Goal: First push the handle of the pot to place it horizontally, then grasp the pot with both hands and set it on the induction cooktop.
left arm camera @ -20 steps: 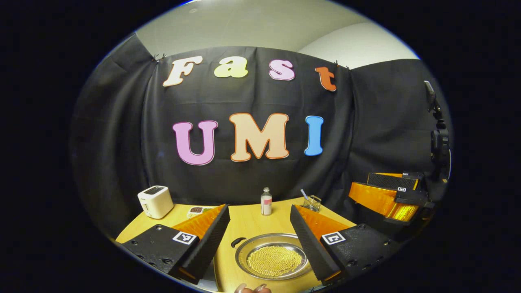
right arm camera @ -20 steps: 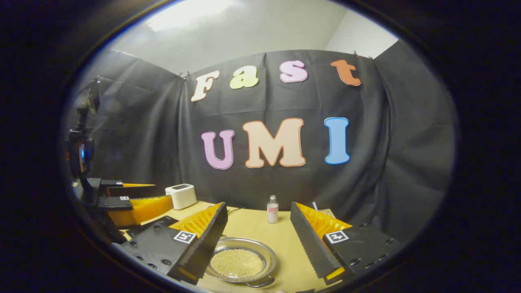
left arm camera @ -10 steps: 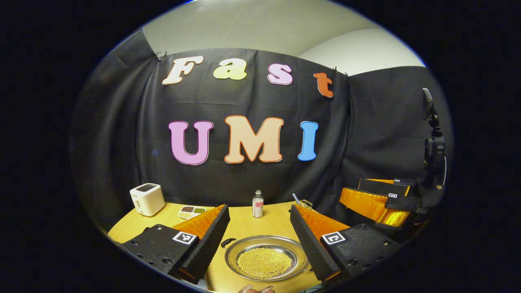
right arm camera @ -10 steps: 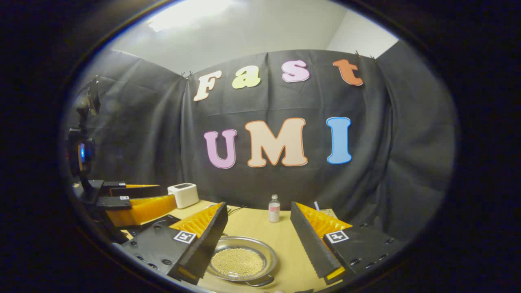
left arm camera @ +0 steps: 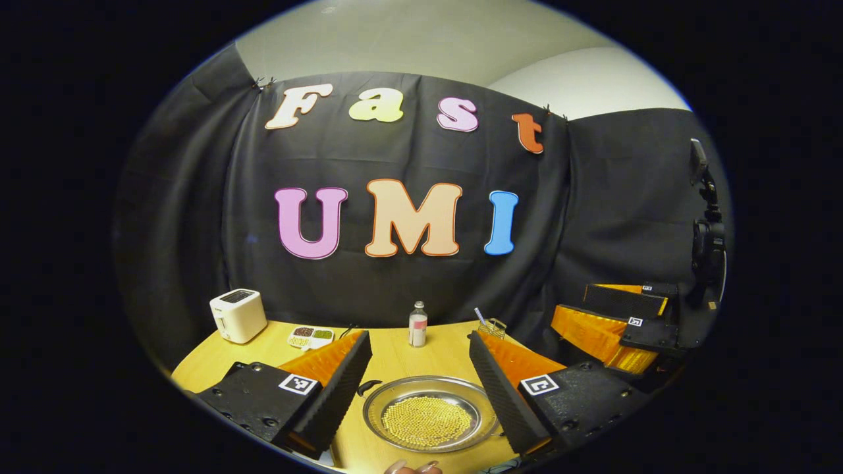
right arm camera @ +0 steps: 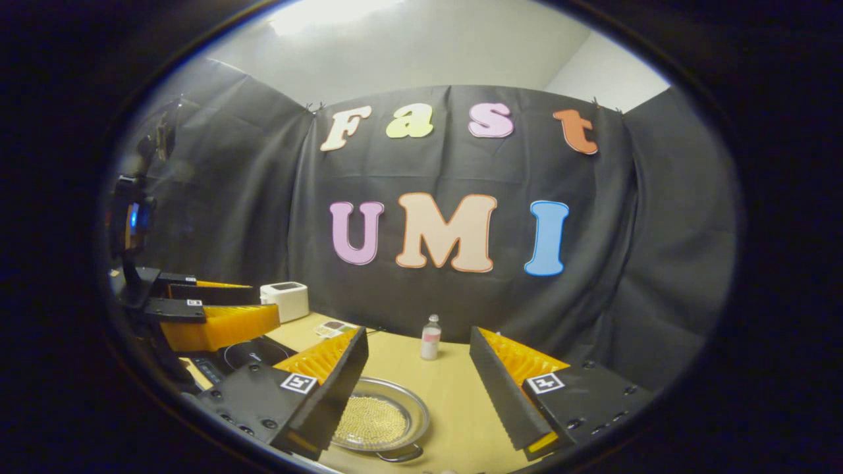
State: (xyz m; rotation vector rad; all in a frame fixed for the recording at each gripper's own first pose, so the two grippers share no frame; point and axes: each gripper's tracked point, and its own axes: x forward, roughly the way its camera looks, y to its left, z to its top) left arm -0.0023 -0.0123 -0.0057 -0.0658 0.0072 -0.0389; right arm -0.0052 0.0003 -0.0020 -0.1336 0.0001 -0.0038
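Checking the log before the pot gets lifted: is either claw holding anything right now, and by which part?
Nothing is held. The left claw and right claw both stand open above the pot, touching neither its rim nor its handles.

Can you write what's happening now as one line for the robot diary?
left tongs: open, above pot | right tongs: open | pot: on table, untouched | cooktop: bare

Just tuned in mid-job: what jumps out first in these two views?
The shiny pot full of small yellow beads sits on the wooden table, framed between the left gripper's open fingers. In the right gripper view, the black cooktop lies to the pot's left, under the left gripper. A white toaster and a small bottle stand at the table's back.
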